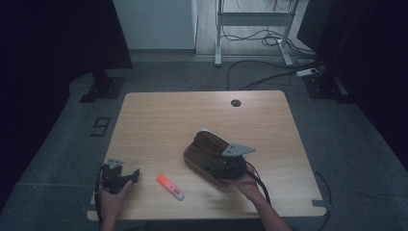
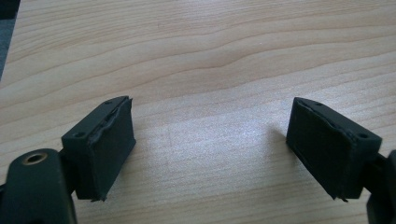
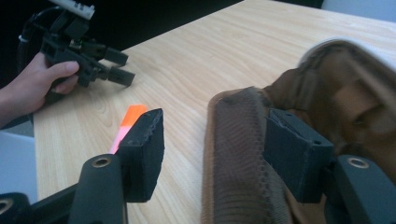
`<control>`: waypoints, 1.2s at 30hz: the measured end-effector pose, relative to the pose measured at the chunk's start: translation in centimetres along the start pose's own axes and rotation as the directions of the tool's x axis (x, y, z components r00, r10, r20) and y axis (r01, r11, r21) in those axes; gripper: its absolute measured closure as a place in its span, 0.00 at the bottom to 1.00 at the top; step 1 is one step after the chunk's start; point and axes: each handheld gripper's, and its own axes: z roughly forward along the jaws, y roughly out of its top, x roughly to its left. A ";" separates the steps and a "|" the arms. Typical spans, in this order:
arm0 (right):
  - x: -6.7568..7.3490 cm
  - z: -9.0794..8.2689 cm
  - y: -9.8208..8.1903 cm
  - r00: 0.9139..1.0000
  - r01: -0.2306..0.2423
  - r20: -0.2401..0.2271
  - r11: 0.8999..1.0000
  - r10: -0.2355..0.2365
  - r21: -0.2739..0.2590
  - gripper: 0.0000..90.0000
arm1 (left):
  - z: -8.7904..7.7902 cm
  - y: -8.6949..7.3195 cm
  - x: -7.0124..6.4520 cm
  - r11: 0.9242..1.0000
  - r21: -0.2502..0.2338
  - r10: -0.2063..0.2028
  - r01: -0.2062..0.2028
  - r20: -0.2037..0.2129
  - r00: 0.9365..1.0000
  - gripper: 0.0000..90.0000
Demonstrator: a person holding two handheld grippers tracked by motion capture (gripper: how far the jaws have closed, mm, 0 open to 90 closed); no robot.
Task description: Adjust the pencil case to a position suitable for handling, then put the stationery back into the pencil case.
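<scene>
A brown fabric pouch lies open on the wooden table, right of centre. My right gripper is at its near end, open. In the right gripper view the pouch's ribbed rim lies between the jaws of my right gripper. One jaw is over the pouch's inside; the other stands apart over bare wood. An orange and pink highlighter lies left of the pouch. My left gripper rests open at the table's near-left corner, with nothing between its pads.
A round cable hole sits near the table's far edge. Beyond the table, a white desk frame and loose cables are on the grey floor. The left hand and gripper are across from the right gripper.
</scene>
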 end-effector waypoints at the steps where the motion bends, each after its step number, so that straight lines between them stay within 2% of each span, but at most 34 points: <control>1: 0.1 0.2 -0.1 1.000 0.004 -0.002 1.000 -0.004 0.003 0.41 | 0.0 0.0 0.0 1.000 0.000 0.000 0.000 0.000 1.000 0.17; 26: 4.0 3.7 -1.2 0.996 0.054 -0.077 0.996 -0.049 0.069 0.41 | 0.0 0.0 0.0 1.000 0.000 0.000 0.000 0.000 1.000 0.17; 36: 5.5 5.3 -2.0 0.992 0.078 -0.106 0.990 -0.066 0.118 0.41 | 0.0 0.0 0.0 1.000 0.000 0.000 0.000 0.000 1.000 0.17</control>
